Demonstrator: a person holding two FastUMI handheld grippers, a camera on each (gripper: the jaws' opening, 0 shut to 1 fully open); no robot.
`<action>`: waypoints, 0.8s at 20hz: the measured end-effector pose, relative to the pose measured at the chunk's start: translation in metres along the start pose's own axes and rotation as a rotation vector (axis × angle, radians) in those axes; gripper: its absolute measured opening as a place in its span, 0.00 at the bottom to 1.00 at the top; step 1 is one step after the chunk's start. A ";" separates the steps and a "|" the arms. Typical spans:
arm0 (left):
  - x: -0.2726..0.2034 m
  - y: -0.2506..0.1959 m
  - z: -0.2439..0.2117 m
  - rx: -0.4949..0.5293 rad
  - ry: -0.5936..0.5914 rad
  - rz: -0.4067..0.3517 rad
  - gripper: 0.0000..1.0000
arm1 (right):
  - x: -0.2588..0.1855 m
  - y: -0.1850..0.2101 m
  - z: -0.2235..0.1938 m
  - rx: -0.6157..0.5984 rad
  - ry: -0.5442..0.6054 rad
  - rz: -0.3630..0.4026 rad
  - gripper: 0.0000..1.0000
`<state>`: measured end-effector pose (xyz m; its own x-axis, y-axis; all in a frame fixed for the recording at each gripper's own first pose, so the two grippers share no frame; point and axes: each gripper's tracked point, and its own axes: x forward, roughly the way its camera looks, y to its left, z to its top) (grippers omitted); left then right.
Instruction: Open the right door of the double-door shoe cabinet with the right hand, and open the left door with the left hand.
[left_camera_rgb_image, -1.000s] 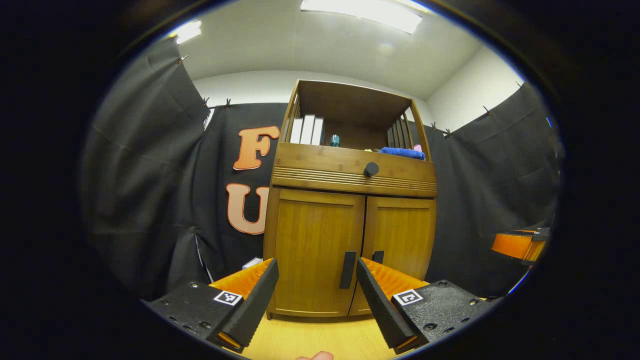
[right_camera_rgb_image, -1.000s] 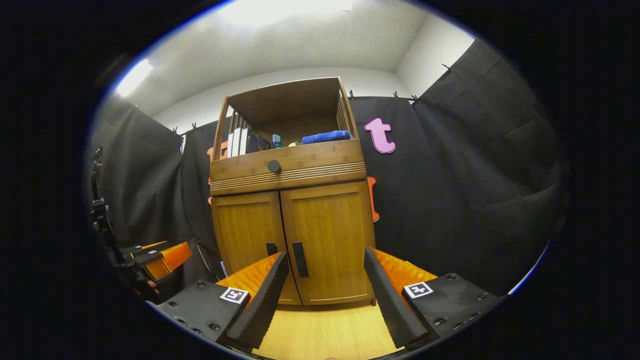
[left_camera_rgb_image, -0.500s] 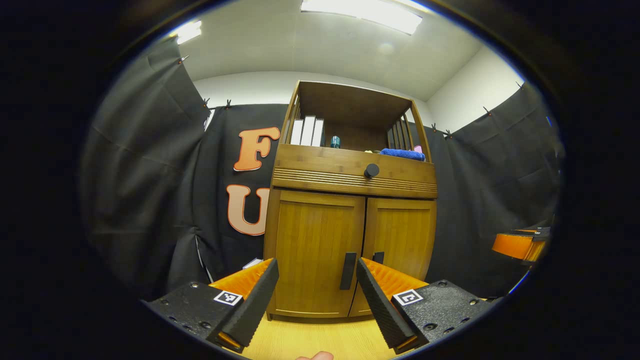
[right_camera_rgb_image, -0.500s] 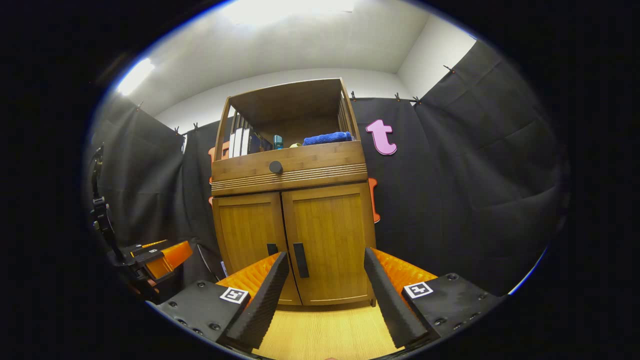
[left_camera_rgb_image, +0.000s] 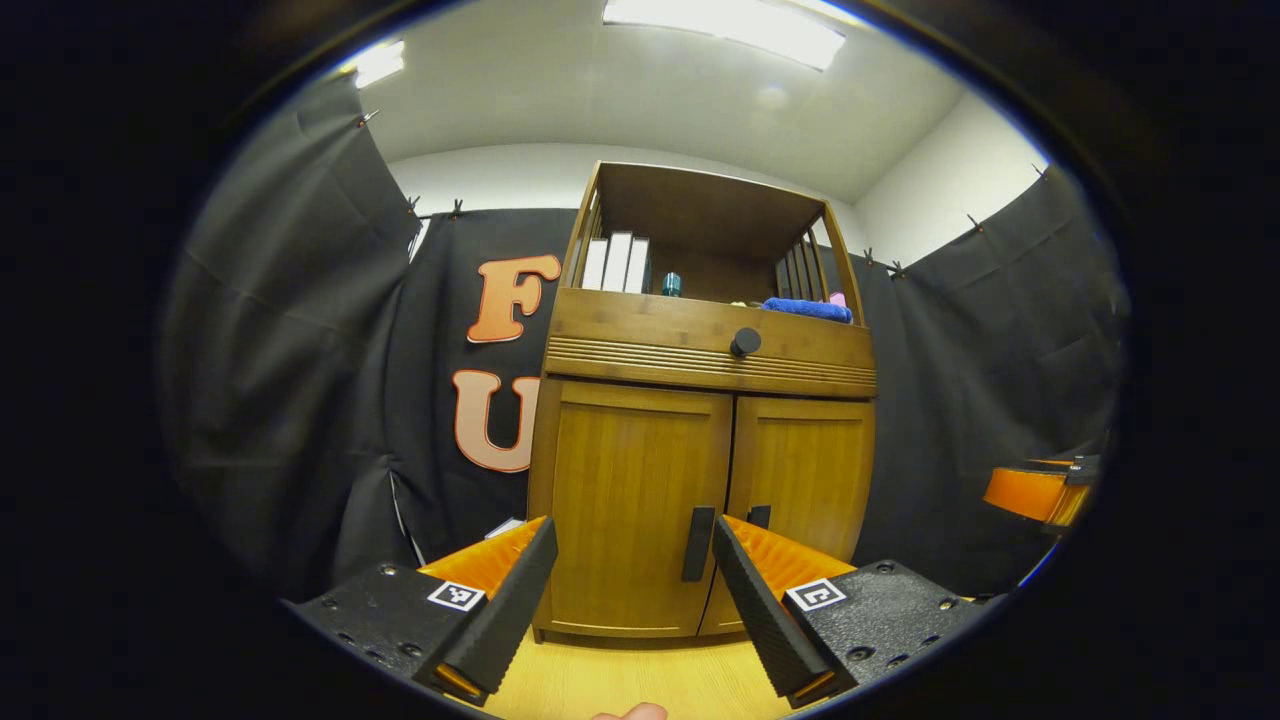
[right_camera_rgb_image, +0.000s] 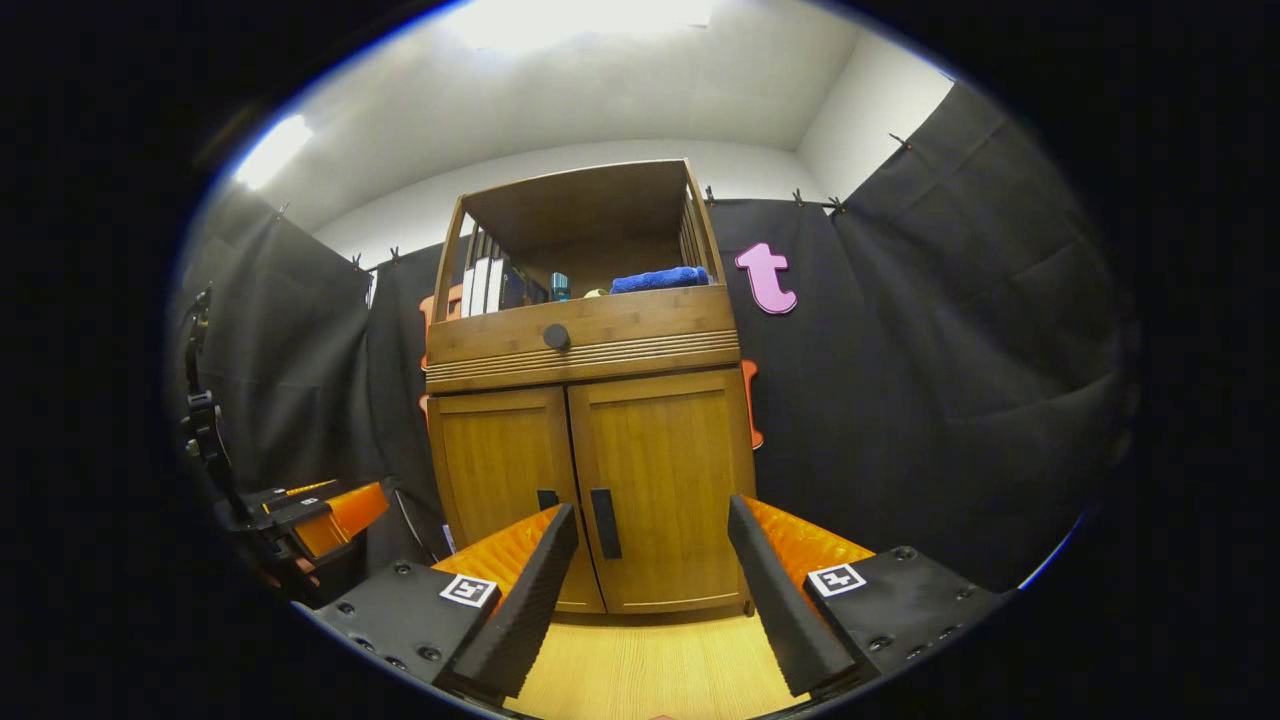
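shoe cabinet (left_camera_rgb_image: 700, 470) | wooden | both doors closed | dark handles

The shoe cabinet (left_camera_rgb_image: 700, 440) stands on the floor (right_camera_rgb_image: 650, 675) against the booth's cloth wall, its left door (left_camera_rgb_image: 630, 510) and right door (right_camera_rgb_image: 665, 480) side by side and closed, their handles meeting at the centre seam. Above the doors sits a drawer with a knob (left_camera_rgb_image: 745, 342). On the open shelf above, books (left_camera_rgb_image: 615, 263) stand left, a folded towel (right_camera_rgb_image: 655, 279) lies right. Both tools are well before the cabinet: the left tool (left_camera_rgb_image: 630, 610) faces the left door, the right tool (right_camera_rgb_image: 650, 600) the right door.
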<state>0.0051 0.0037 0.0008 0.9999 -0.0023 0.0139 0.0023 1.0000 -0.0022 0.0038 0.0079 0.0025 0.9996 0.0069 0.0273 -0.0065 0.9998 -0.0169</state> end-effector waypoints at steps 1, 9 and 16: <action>0.002 -0.001 -0.001 0.001 0.001 -0.001 0.94 | 0.004 0.001 0.001 0.000 -0.004 0.001 0.98; 0.011 0.007 0.001 0.014 -0.004 0.016 0.92 | 0.055 0.015 0.009 0.000 -0.042 0.050 0.98; 0.003 0.013 0.003 0.042 -0.008 0.050 0.95 | 0.143 0.052 -0.012 -0.040 -0.034 0.144 0.98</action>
<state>0.0077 0.0171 0.0037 0.9986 0.0473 0.0229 -0.0481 0.9981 0.0384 0.1473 0.0610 -0.0065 0.9869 0.1514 0.0551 -0.1479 0.9870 -0.0631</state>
